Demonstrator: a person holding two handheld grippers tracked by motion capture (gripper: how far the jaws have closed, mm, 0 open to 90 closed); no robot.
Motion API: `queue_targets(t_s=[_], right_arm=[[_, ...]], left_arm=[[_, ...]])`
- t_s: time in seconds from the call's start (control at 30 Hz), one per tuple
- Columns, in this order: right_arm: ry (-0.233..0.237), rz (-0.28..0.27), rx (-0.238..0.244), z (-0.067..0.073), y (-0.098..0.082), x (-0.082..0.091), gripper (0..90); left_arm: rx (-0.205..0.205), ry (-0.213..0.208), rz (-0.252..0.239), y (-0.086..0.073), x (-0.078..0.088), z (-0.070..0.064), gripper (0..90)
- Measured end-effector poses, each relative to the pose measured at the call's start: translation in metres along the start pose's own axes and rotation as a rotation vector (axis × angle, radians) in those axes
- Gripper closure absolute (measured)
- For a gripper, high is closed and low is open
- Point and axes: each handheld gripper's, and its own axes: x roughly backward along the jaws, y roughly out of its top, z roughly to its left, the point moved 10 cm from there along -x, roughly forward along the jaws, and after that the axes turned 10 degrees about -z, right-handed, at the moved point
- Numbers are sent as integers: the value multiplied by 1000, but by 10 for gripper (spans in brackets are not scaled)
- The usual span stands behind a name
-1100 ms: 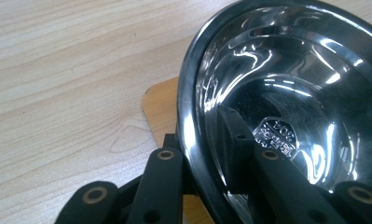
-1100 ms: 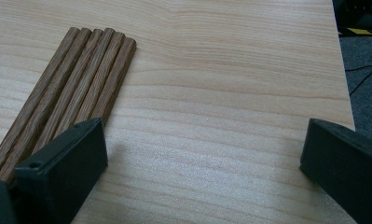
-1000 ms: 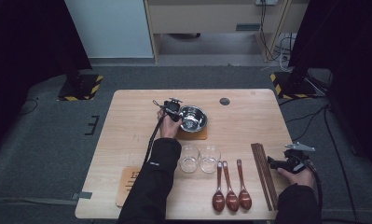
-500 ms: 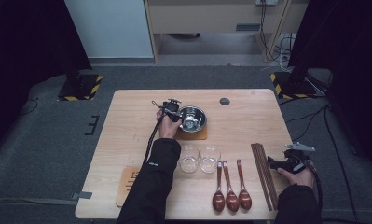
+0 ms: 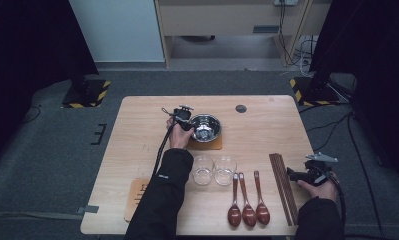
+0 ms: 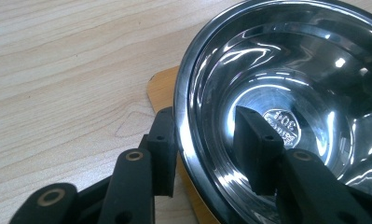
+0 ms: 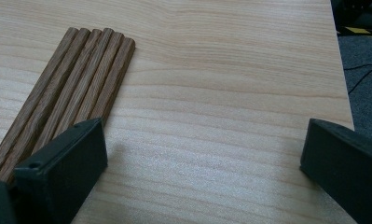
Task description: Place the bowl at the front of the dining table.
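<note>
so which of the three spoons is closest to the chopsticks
The rightmost spoon, lying next to the chopsticks; the other two spoons sit further left, toward the glasses.

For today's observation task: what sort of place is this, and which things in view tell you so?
Probably a lab or studio set up for recording, not a home: a lone wooden table on grey carpet, black curtains at the sides, and hazard-striped stand bases with loose cables.

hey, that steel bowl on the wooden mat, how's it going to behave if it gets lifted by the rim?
The steel bowl looks thin-walled, so probably light. Its polished, mirror-like rim seems slippery, so it may slide between the pads. Held at one side only, as the left tool straddles the rim now, it would likely tilt away from the grip.
</note>
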Motion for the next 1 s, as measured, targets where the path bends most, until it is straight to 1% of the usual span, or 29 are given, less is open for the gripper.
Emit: queue_targets(t_s=[0.17,0.23,0.37,0.5,0.8,0.93,1.0], right_arm=[[-1,0,-1,0,0,0,4],[-2,0,-1,0,0,0,4],[-2,0,-1,0,0,0,4],[-2,0,-1,0,0,0,4],[-2,0,-1,0,0,0,4],[-2,0,-1,0,0,0,4],[-2,0,-1,0,0,0,4]], left_arm=[[-2,-3,3,0,2,0,593],[-2,-4,-1,1,4,0,571],[-15,0,-19,2,9,2,516],[-18,7,-36,4,16,3,482],[-32,15,-70,11,39,4,429],[-46,10,-82,11,50,4,408],[-47,3,-99,13,57,3,399]])
